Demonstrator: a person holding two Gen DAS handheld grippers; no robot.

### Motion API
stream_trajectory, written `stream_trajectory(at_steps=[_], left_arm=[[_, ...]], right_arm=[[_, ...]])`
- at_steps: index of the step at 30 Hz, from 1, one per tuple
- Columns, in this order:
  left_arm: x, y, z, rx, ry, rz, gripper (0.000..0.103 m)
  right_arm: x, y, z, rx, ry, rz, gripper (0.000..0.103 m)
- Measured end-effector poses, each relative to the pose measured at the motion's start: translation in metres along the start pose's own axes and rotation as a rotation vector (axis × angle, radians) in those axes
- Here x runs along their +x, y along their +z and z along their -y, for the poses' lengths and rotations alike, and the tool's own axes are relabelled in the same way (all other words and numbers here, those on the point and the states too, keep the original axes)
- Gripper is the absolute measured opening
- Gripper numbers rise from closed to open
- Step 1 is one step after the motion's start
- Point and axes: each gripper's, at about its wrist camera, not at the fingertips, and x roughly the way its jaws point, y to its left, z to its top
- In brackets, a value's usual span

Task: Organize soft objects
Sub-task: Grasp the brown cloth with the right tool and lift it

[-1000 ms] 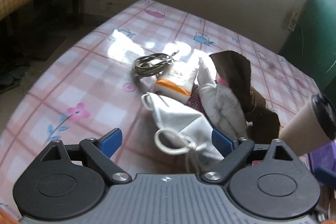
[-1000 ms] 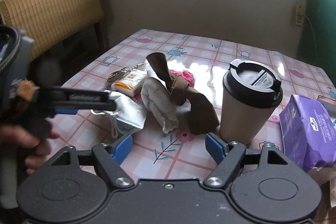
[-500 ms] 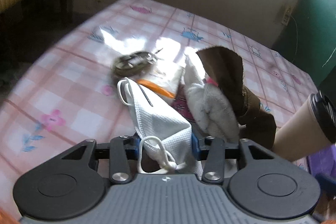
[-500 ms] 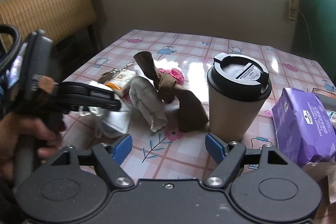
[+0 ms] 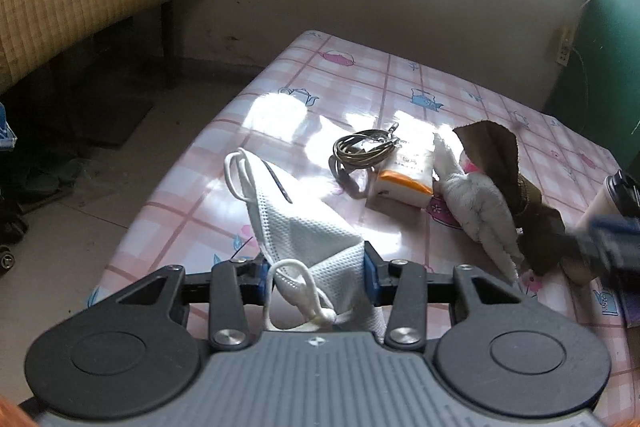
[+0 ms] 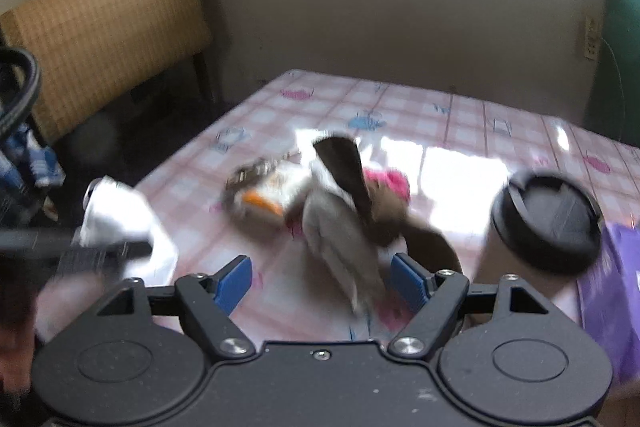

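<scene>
My left gripper (image 5: 314, 273) is shut on a white face mask (image 5: 304, 227) and holds it lifted above the table's left part; the mask also shows in the right wrist view (image 6: 120, 219). A white sock (image 5: 476, 211), a brown cloth strap (image 5: 504, 163) and a pink item (image 6: 390, 181) lie heaped on the pink checked tablecloth (image 5: 360, 83). My right gripper (image 6: 322, 281) is open, with the white sock (image 6: 340, 247) lying between and just beyond its fingers. The right wrist view is blurred.
A coil of keys or wire (image 5: 362, 149) and a small white-and-orange packet (image 5: 408, 177) lie beside the heap. A lidded paper cup (image 6: 544, 223) and a purple tissue pack (image 6: 612, 291) stand at the right. A wicker chair (image 6: 108, 31) stands left of the table.
My left gripper closed on the face mask and lifted it up and left, away from the heap. My right gripper moved forward and down over the white sock.
</scene>
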Motion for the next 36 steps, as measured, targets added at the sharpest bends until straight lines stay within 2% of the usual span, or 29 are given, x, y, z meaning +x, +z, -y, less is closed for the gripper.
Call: stream_trajectory(at_steps=[2, 7, 12, 16, 17, 19, 20, 22, 24, 27, 36], left_arm=[[0.001, -0.002, 0.000, -0.007, -0.020, 0.002, 0.043], [0.006, -0.009, -0.001, -0.016, -0.067, -0.005, 0.043], [0.009, -0.012, -0.004, -0.012, -0.100, -0.002, 0.043], [0.012, -0.013, -0.004, -0.017, -0.120, -0.003, 0.043], [0.012, -0.014, -0.004, -0.017, -0.122, -0.003, 0.043], [0.012, -0.013, -0.004, -0.019, -0.128, -0.002, 0.043], [0.012, -0.012, -0.004, -0.020, -0.130, 0.001, 0.043], [0.012, -0.011, -0.002, -0.023, -0.133, 0.006, 0.043], [0.012, -0.010, 0.001, -0.019, -0.130, 0.010, 0.043], [0.010, -0.009, 0.006, -0.011, -0.135, 0.016, 0.043], [-0.004, 0.005, 0.026, 0.019, -0.117, 0.056, 0.043]], right_arm=[[0.015, 0.015, -0.001, 0.023, -0.039, 0.009, 0.090], [0.062, 0.035, 0.001, 0.067, -0.166, -0.033, 0.090], [0.100, 0.042, 0.023, 0.167, -0.214, -0.118, 0.090], [0.118, 0.043, 0.040, 0.246, -0.190, -0.146, 0.089], [0.121, 0.042, 0.045, 0.277, -0.169, -0.155, 0.087], [0.126, 0.041, 0.054, 0.336, -0.139, -0.161, 0.064], [0.123, 0.041, 0.056, 0.344, -0.129, -0.150, 0.060], [0.113, 0.043, 0.056, 0.326, -0.114, -0.130, 0.044], [0.103, 0.045, 0.052, 0.287, -0.103, -0.110, 0.035], [0.083, 0.048, 0.044, 0.218, -0.076, -0.068, 0.035], [0.005, 0.048, 0.036, 0.140, 0.001, 0.030, 0.034]])
